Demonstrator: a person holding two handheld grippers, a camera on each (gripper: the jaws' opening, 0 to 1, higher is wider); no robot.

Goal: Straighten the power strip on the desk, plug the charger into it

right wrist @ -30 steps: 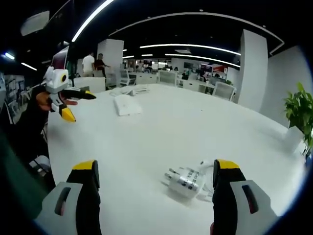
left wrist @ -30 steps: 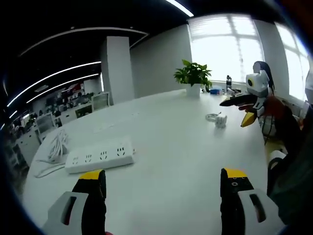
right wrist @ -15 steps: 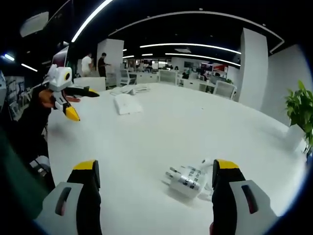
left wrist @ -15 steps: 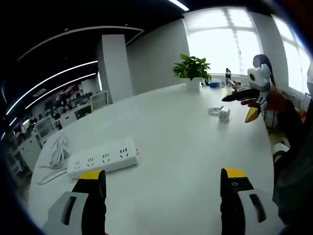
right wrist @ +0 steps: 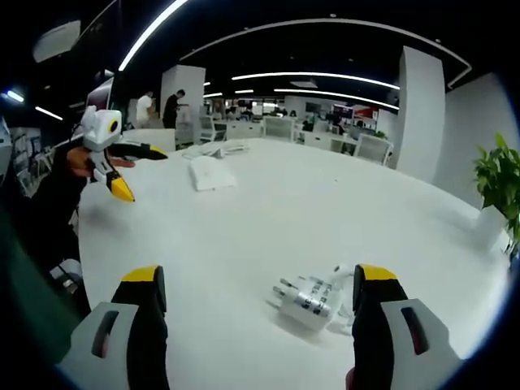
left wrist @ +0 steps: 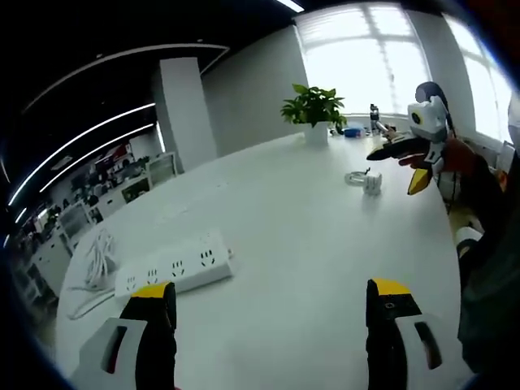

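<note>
Since a second ago, both views have shifted only slightly with the hands; nothing on the desk has moved. In the left gripper view, the white power strip lies at lower left, angled, its cord bunched beside it. The white charger sits at lower right of the right gripper view, near one jaw. The left gripper and right gripper hover with jaws spread wide, holding nothing. Judging from this, no step is done: straightening and plugging both remain. The white desk is broad; a potted plant stands before bright windows, with office chairs and people beyond.
</note>
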